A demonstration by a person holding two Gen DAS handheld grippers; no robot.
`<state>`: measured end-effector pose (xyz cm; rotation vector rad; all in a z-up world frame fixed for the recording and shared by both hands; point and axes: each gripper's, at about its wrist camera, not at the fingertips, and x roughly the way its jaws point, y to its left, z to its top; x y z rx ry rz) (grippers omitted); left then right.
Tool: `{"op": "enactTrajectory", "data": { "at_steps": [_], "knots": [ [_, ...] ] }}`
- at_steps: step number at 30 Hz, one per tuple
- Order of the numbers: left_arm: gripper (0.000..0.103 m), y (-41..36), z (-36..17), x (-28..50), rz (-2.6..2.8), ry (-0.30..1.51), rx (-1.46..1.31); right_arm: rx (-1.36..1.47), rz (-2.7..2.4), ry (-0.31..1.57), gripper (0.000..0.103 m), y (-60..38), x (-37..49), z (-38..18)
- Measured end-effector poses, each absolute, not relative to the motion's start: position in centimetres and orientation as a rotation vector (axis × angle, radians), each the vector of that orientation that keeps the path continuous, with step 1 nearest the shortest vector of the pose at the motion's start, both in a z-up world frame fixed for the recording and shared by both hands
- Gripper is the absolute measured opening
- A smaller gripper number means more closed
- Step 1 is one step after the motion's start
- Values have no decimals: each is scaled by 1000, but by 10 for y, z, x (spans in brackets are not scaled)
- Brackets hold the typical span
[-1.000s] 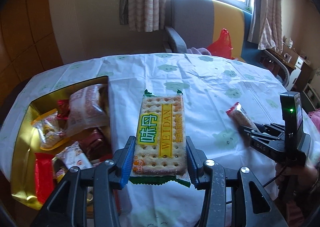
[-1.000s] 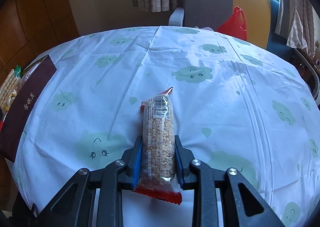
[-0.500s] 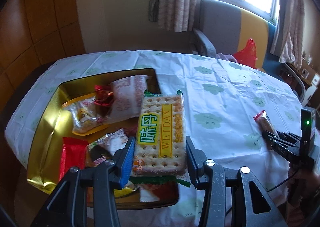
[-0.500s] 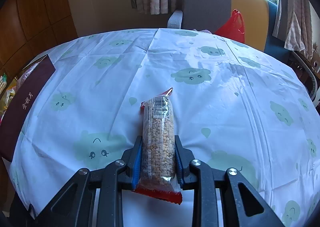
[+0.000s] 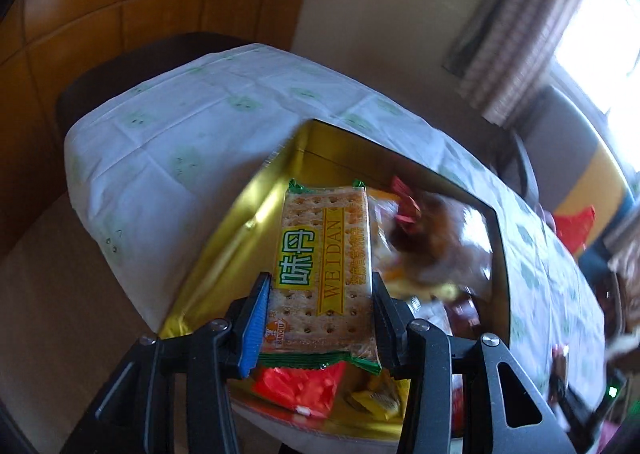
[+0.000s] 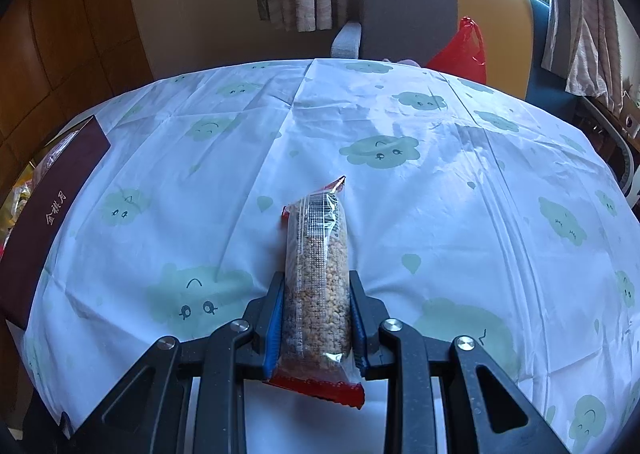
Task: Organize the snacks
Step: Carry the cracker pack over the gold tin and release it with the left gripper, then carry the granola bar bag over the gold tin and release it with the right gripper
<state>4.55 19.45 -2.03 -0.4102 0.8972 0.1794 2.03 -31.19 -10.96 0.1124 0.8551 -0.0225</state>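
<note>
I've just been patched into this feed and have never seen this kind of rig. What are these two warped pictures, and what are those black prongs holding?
There is no robot: a person carries a hand-held gripper in each hand, each with a fisheye camera looking along its two fingers. The left view shows the left hand-held gripper clamped on a cracker packet above a gold box already holding snacks. The right view shows the right hand-held gripper clamped on a grain bar over a table with a cloud-print tablecloth. The box's dark outer side shows at the left edge.
</note>
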Motion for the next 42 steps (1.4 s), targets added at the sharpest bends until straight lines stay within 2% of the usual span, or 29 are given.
{"op": "enactTrajectory", "data": {
  "at_steps": [3, 10, 31, 42],
  "knots": [
    [47, 204, -26, 60, 190, 907, -458, 116, -24, 855, 29, -312, 20, -110],
    [51, 192, -46, 92, 189, 953, -380, 120, -28, 856, 29, -312, 21, -110],
    [51, 124, -29, 31, 202, 856, -156, 107, -37, 855, 29, -310, 20, -110],
    [51, 96, -31, 17, 140, 867, -112, 92, -45, 867, 29, -306, 21, -109]
  ]
}}
